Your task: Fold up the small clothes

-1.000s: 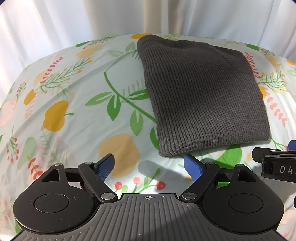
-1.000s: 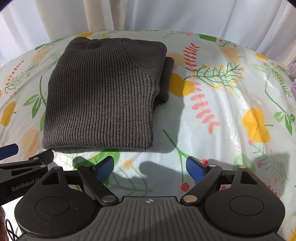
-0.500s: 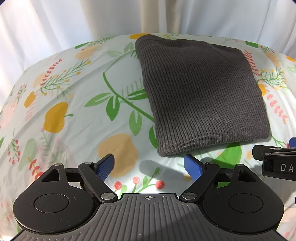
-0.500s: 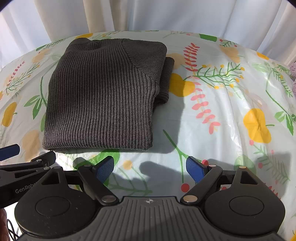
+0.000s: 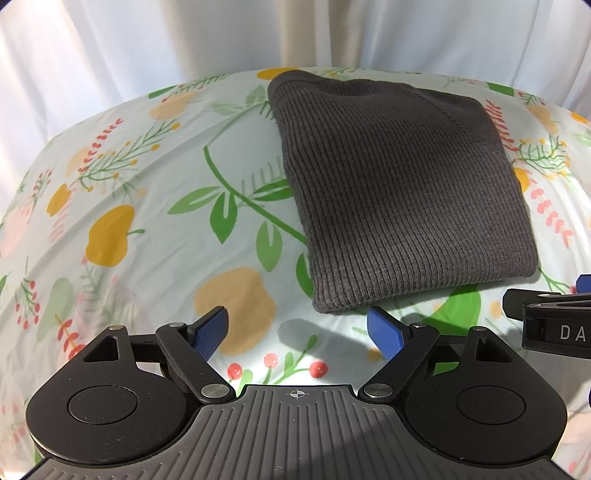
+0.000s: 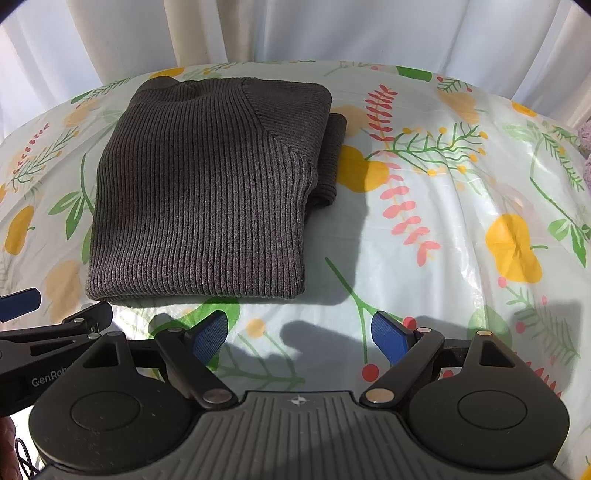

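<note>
On a floral-print tablecloth (image 6: 436, 236) backed by pale curtains (image 6: 332, 29), a dark grey ribbed sweater (image 6: 207, 199) lies folded into a compact rectangle, its near hem edge running straight across the cloth. Seen from the right wrist, a folded sleeve (image 6: 330, 158) pokes out along the sweater's right side, lying flat on the cloth beside the main body. From the left wrist the same sweater (image 5: 399, 199) sits toward the right half of the table, with yellow fruit and green leaf motifs of the tablecloth (image 5: 122, 206) bare to its left.

Both hand-held tools hang just short of the garment's near edge. The left gripper (image 5: 299, 328) has its blue-padded fingers (image 5: 210, 328) spread wide with nothing between them; its right pad sits just beside the sweater's near left corner, and whether it touches the knit cannot be told. The right gripper (image 6: 299, 332) likewise stands wide apart and empty over the printed cloth, its pads near the hem but clear of it. Each tool shows at the edge of the other's view, side by side. Shadows of the fingers fall on the cloth between pads and sweater.
</note>
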